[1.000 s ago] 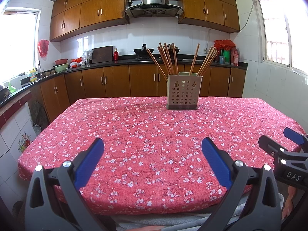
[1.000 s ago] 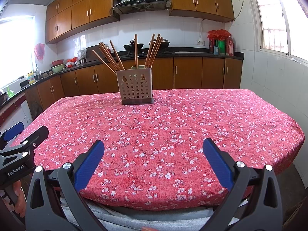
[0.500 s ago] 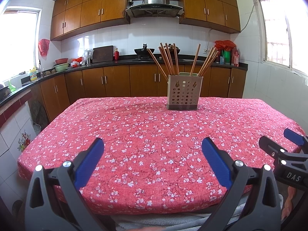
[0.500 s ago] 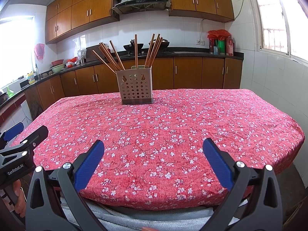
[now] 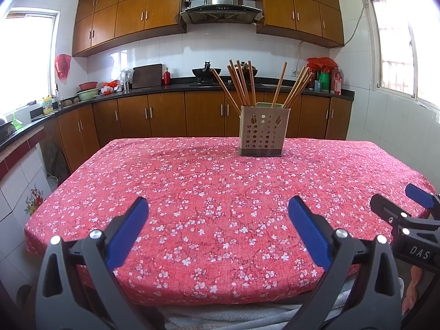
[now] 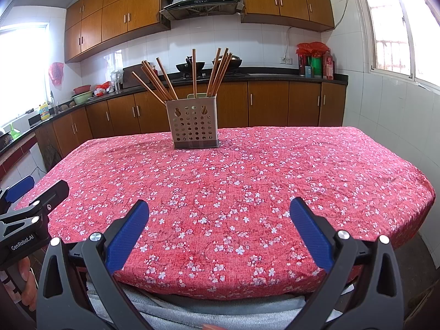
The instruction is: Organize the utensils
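1. Your worktop (image 5: 220, 192), under its red flowered cloth, is bare apart from one thing: the perforated utensil holder (image 5: 261, 134), which stands upright toward the far edge, well apart from both of your tools.

2. The chopsticks (image 5: 242, 85) are all in that holder, leaning out in loose fans. From the left wrist view they read as a cluster on the left, one nearly upright stick, and a cluster on the right. Which compartment each sits in cannot be told.

3. Your left gripper (image 5: 217, 220) is held low at the near edge with its blue fingers (image 5: 129, 231) spread wide and nothing between them. Your right gripper (image 6: 218, 222) is the same: fingers (image 6: 308, 231) wide apart, empty, at the near edge.

4. By my judgement you stand either at the very start or at the finish, since no utensil lies loose on the cloth. If sorting remains, your next move calls for a long reach forward and a narrow pinch on a single stick near its top.

5. The right wrist view shows the gourd-shaped cut-outs on the holder's face and your hand (image 6: 26, 283) on the left tool's handle; the left wrist view shows the right tool at its edge and more of the left-hand window wall.
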Available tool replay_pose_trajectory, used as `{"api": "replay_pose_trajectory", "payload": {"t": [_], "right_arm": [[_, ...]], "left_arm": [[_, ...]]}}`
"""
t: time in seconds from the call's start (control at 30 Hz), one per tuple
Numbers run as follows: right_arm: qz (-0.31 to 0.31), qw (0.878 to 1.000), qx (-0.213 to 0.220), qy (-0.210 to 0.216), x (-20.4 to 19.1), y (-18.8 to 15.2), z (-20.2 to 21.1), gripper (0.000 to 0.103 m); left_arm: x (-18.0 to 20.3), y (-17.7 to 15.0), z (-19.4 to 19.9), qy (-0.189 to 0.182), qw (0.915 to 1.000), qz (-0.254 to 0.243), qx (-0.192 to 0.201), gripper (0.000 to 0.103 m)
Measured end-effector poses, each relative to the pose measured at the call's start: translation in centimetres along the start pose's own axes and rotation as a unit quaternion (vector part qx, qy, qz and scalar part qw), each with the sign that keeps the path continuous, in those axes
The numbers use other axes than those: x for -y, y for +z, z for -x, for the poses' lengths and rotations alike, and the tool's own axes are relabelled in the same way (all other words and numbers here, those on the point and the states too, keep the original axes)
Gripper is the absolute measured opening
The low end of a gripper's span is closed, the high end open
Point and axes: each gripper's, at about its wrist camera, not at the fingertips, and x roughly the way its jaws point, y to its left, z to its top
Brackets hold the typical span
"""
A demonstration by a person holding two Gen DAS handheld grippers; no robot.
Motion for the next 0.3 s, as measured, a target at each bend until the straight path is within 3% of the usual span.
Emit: {"api": "replay_pose_trajectory", "payload": {"t": [0.3], "right_arm": [[-0.001,1.0,0.0,0.0,-0.01,0.01,0.0,0.101]], "left_arm": [[-0.09,-0.21,-0.06,-0.001,1.0,0.004,-0.003,0.099]]}}
